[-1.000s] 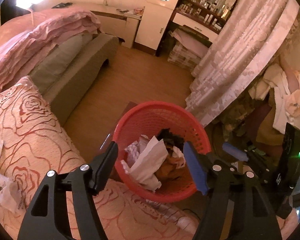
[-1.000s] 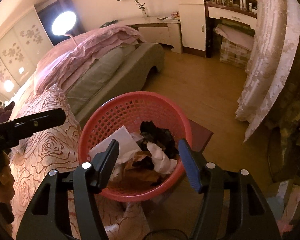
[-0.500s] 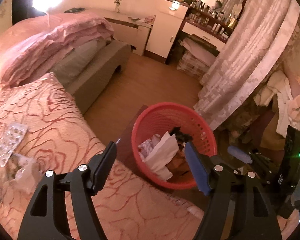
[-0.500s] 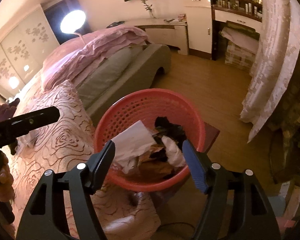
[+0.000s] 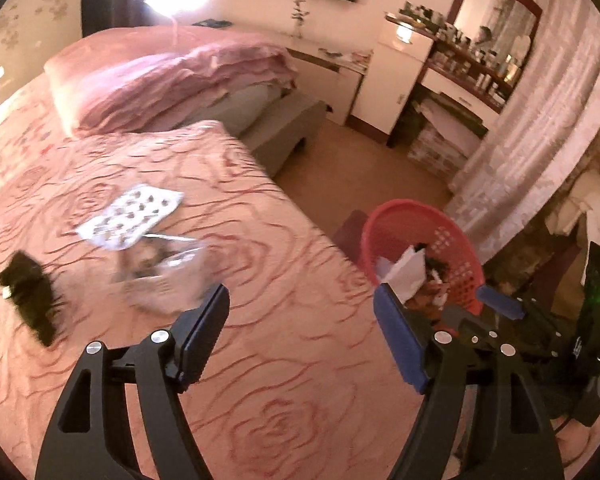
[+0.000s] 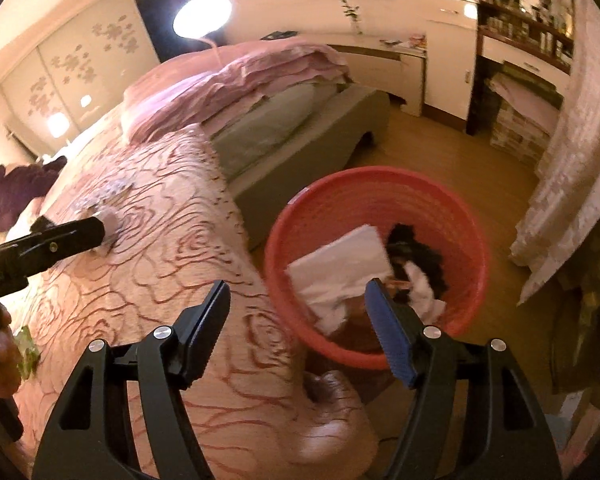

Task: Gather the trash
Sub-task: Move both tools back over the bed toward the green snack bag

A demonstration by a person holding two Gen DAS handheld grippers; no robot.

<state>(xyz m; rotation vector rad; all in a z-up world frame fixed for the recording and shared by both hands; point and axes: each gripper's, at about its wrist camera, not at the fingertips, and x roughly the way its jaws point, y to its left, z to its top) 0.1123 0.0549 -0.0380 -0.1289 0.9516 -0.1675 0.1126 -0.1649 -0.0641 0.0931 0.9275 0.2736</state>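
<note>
A red plastic basket [image 5: 452, 236] [image 6: 320, 216] stands on the floor beside the bed and holds white paper [image 6: 340, 268] and dark scraps. On the pink rose bedspread [image 5: 260, 264] lie a silver blister pack [image 5: 132, 216], a crumpled clear wrapper [image 5: 160, 268] and a black scrap [image 5: 32, 300]. My left gripper [image 5: 300, 332] is open and empty above the bedspread, right of the wrapper. My right gripper [image 6: 296, 320] is open and empty over the bed's edge, at the basket's near rim.
A folded pink quilt [image 5: 172, 76] lies at the bed's far end, with a grey bench [image 5: 284, 132] beyond. White curtains [image 5: 540, 128] hang to the right of the basket. A dresser with bottles [image 5: 452, 68] stands at the back. Wooden floor [image 6: 452, 160] lies behind the basket.
My left gripper has swung left from over the basket to over the bedspread, bringing the blister pack, wrapper and black scrap into view. My right gripper has shifted slightly left.
</note>
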